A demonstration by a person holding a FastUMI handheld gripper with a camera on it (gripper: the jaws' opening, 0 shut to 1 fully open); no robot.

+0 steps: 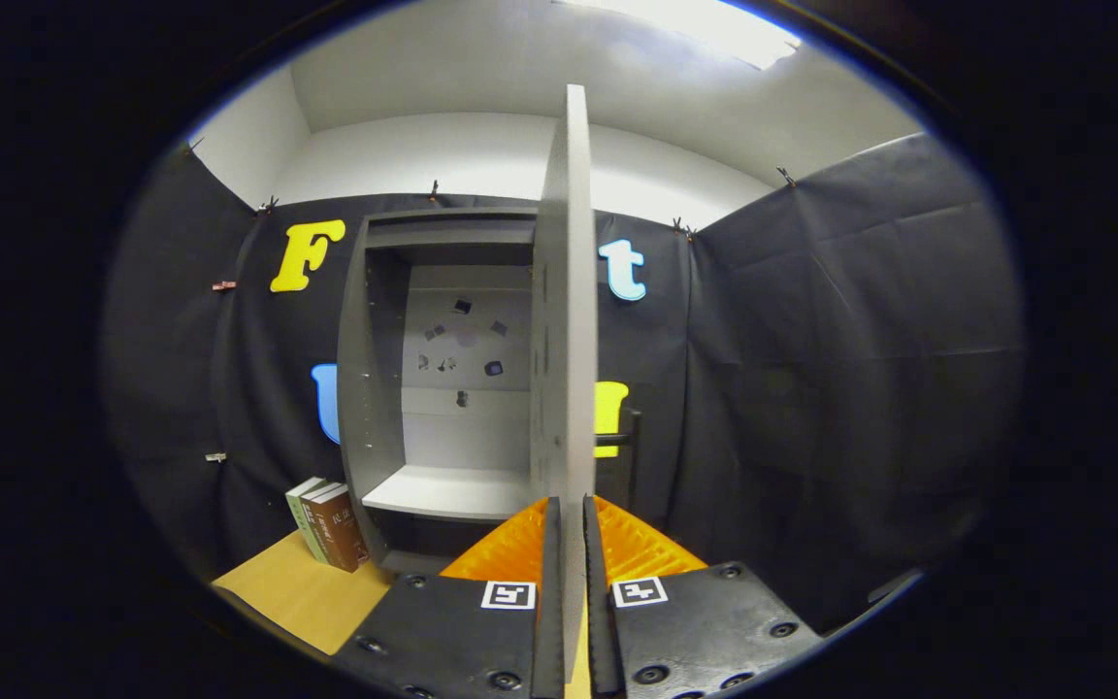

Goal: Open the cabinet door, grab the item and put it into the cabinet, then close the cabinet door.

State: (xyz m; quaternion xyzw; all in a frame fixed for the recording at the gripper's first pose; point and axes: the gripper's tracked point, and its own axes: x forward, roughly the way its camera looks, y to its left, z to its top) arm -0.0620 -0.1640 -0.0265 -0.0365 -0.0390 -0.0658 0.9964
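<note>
The gripper (566, 519) is held level and pointed straight ahead, its two fingers (550, 582) running forward side by side from the bottom of the gripper view. The fingers are drawn in close with only a narrow slot left between them, and the thin edge of the cabinet door (567, 311) stands in that slot, so that each finger lies flat against one face of the panel and the pair clamps it near its lower end. Behind the fingers the two halves of the gripper body, each with a square marker on top, sit level and symmetrical on either side of the panel.
</note>
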